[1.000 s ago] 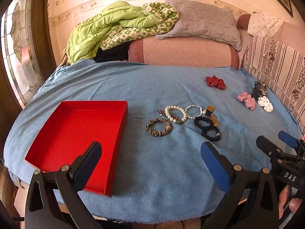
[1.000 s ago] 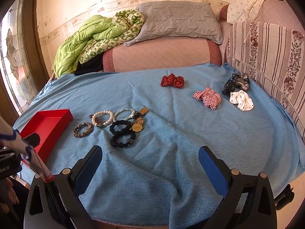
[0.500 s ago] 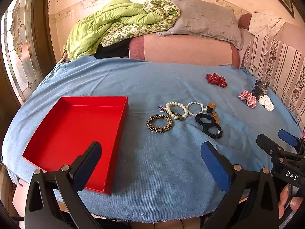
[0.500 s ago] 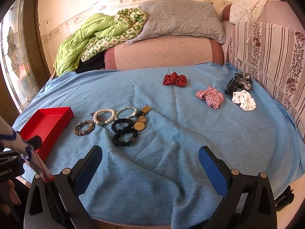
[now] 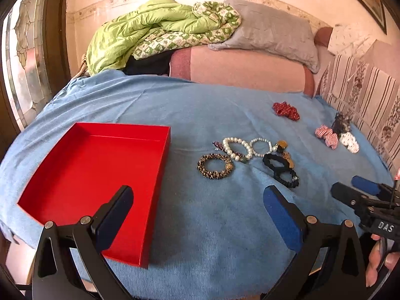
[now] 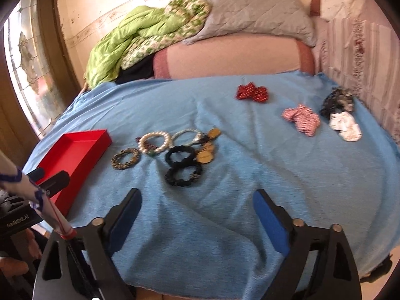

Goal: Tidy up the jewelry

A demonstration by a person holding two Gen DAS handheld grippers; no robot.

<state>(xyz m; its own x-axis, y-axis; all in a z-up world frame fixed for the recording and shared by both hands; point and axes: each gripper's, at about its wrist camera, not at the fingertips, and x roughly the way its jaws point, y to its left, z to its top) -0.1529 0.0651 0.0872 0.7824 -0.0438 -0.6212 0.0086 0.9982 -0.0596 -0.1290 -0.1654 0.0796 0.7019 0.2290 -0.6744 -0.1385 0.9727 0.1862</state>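
Blue cloth-covered bed carries everything. Shallow red cardboard tray, empty, lies ahead and left of the left claw; that claw's left finger overlaps the tray's near right corner in view.

Jewelry cluster sits ahead of both claws, between them in the room. From the left claw it lies ahead and slightly right; from the right claw it lies ahead and slightly left, and nearer. Judgement: right hand is better placed for the first pick, left hand for the tray.

Cluster's long axis runs left-right across both claws' pointing line. In order: leopard-pattern beaded bracelet nearest the tray, large white pearl bracelet, small white bead bracelet, two black fabric scrunchies nearest the right claw, round gold tags touching them.

Left claw: jaws wide apart, nothing between them. Right claw: jaws closing from wide, nothing between them, pads touching only air.

Views: left wrist shows the tray's whole interior; right wrist shows only its right end, but separates the scrunchies and tags better. Right view is motion-blurred.

Far right: red, pink-check, dark and white fabric bows, well apart from the cluster.
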